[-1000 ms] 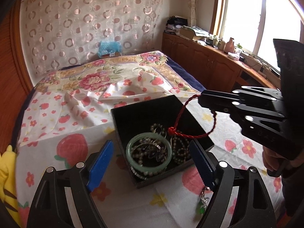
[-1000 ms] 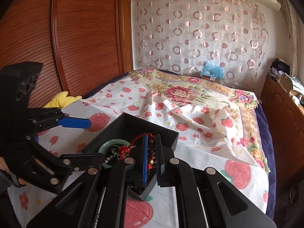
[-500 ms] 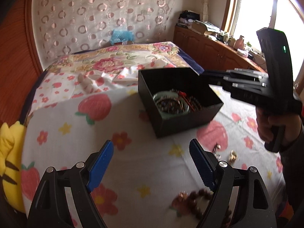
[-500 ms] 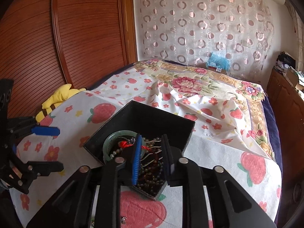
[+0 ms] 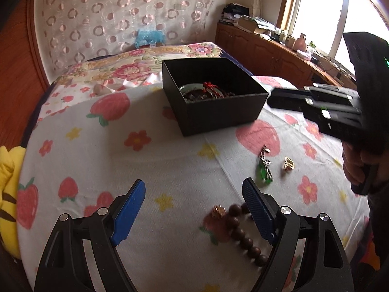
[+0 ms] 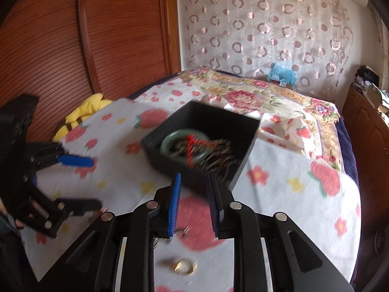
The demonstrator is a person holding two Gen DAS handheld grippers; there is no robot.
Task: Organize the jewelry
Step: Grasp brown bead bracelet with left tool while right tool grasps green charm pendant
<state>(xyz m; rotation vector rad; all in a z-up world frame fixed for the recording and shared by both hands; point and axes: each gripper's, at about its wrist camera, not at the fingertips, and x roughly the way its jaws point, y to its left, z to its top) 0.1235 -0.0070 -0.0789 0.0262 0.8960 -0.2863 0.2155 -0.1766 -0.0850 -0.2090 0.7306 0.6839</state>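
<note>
A black box (image 5: 214, 112) stands on the strawberry-print sheet and holds a green bangle (image 6: 170, 141), dark bead strings and a red cord (image 6: 194, 143). My left gripper (image 5: 193, 188) hangs open, low over the sheet in front of the box. A brown bead bracelet (image 5: 243, 233) lies between its fingers, close to the right one and untouched. A green pendant (image 5: 263, 168) and a gold ring (image 5: 288, 164) lie further right. My right gripper (image 6: 193, 187) is just short of the box's near wall, its jaws narrowly parted with nothing between them. The ring (image 6: 184, 265) sits below it.
A yellow plush toy (image 5: 7, 194) lies at the bed's left edge by the wooden wall panel. A wooden cabinet (image 5: 279, 53) with clutter runs under the window on the right. A person's hand (image 5: 357, 165) holds the right gripper's handle.
The right gripper let the red cord drop into the box, parted its jaws and drew back. The left gripper also pulled back from the box and now hangs over the brown bead bracelet.
</note>
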